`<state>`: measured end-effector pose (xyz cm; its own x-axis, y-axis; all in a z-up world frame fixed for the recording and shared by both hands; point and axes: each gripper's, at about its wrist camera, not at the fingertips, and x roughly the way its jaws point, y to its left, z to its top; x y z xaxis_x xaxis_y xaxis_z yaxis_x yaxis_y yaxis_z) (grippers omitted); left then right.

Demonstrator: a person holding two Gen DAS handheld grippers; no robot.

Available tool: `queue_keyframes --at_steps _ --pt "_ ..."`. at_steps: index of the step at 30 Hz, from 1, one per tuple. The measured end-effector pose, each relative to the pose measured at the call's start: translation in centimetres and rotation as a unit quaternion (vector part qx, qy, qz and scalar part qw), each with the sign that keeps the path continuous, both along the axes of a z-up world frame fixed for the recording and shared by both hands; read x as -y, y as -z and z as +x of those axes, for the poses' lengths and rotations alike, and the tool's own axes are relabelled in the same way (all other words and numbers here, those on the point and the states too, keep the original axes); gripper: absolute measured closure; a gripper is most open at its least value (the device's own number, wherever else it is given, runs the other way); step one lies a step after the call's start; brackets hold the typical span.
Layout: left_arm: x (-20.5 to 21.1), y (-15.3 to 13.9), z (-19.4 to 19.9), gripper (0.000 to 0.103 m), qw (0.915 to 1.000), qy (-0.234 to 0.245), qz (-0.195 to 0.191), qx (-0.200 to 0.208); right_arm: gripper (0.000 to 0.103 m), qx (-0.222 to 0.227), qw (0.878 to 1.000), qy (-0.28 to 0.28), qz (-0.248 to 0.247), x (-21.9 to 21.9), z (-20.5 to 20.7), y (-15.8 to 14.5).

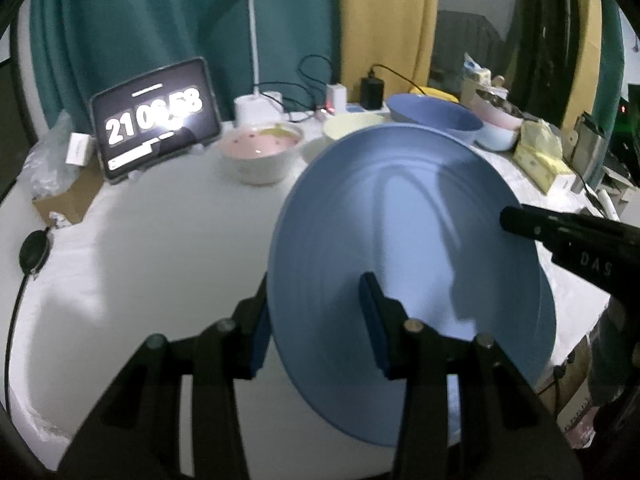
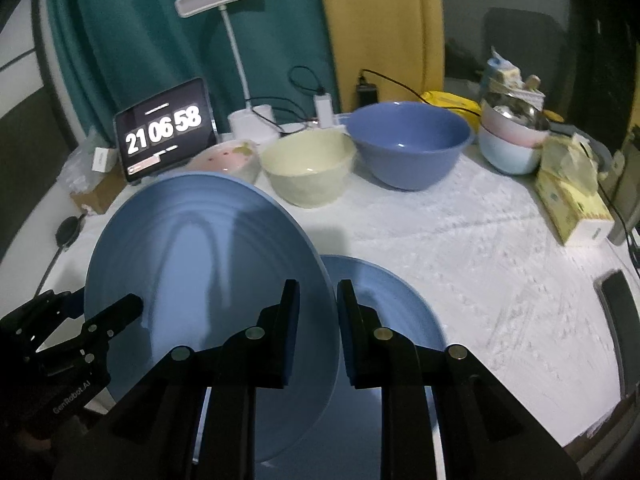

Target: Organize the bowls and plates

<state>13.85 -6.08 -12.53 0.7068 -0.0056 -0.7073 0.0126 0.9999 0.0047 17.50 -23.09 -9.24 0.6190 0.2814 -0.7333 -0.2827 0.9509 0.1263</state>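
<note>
A large blue plate (image 1: 408, 248) is held tilted above the white table. My left gripper (image 1: 316, 320) is shut on its near left rim. My right gripper (image 2: 318, 320) is shut on its right rim; the same plate fills the left of the right wrist view (image 2: 200, 264). A second blue plate (image 2: 392, 300) lies flat on the table under it. At the back stand a pink bowl (image 1: 260, 148), a cream bowl (image 2: 308, 168), a blue bowl (image 2: 412, 140) and stacked pink and pale blue bowls (image 2: 512, 140).
A tablet clock (image 2: 164, 128), a desk lamp (image 2: 236, 52), chargers and cables line the table's back edge. A yellow tissue pack (image 2: 568, 200) lies at the right. A black puck with a cable (image 1: 34, 252) sits at the left edge.
</note>
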Motion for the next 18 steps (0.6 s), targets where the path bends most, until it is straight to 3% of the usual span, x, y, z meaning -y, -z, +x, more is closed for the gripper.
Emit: queue_keyframes --at_steps 18 --pt "4.1 2.5 2.4 0.061 0.9988 0.030 0.006 -0.039 0.082 -0.035 0.999 0.035 -0.002 4.9 1.2 3.0"
